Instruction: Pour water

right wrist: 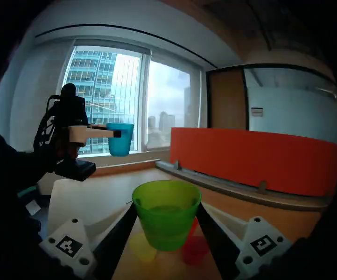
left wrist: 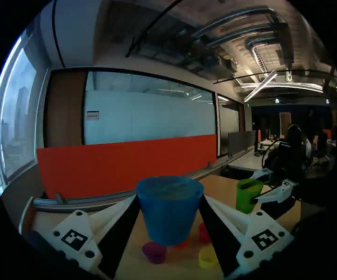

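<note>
Left gripper (left wrist: 170, 199) is clamped on the blue cup (left wrist: 170, 219), lower centre of its view; the green cup (right wrist: 166, 224) is gripped likewise by the right gripper (right wrist: 166, 207). Water could be spilled onto the table (left wrist: 224, 184) if a cup is tipped while they are held well apart.

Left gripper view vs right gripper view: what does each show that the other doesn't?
Left gripper view: ceiling pipes, strip lights, a small purple plastic cup on the wooden table. Right gripper view: the black camera housing above the left gripper. Both: the blue plastic cup, the green plastic cup, the orange partition wall, the table.
</note>
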A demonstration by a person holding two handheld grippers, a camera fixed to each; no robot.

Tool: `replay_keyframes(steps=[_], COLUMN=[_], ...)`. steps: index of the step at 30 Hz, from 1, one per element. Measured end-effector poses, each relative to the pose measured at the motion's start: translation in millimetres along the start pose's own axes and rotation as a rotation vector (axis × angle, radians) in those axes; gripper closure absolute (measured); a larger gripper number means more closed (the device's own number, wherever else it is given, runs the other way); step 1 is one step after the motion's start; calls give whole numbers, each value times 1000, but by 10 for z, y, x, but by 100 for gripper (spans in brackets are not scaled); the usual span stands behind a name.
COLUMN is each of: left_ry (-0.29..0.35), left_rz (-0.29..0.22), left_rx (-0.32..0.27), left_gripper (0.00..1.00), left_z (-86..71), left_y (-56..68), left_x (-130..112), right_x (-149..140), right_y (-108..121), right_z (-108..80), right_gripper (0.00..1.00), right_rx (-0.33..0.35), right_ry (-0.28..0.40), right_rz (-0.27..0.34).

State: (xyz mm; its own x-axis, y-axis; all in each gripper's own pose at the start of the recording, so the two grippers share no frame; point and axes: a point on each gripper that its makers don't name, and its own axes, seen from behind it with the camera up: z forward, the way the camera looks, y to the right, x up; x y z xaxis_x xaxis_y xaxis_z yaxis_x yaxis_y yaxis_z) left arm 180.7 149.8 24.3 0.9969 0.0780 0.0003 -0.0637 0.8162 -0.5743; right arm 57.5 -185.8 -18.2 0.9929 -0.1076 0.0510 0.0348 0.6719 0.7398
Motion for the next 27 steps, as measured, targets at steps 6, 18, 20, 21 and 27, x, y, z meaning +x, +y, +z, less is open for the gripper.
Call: replay_keyframes(steps=[6, 18, 20, 21, 27], left_ry=[-47, -165, -185, -195, -261], left_rz=[17, 46, 48, 48, 59], left_rx=[-16, -48, -56, -59, -87], left_gripper=[14, 14, 14, 14, 14], left_z=[-27, -107, -115, -116, -110], left_y=[40, 85, 96, 104, 168], left_x=[-203, -740, -838, -883, -1144], right_x=[-108, -347, -391, -410, -510], right_y=[-27, -12, 3, 8, 24], right_z=[-43, -137, -154, -159, -171], right_gripper=[11, 11, 11, 11, 11], right_rx=[14, 36, 37, 37, 45], right_ry=[-39, -125, -142, -150, -192], right_rz=[-2, -5, -9, -10, -14])
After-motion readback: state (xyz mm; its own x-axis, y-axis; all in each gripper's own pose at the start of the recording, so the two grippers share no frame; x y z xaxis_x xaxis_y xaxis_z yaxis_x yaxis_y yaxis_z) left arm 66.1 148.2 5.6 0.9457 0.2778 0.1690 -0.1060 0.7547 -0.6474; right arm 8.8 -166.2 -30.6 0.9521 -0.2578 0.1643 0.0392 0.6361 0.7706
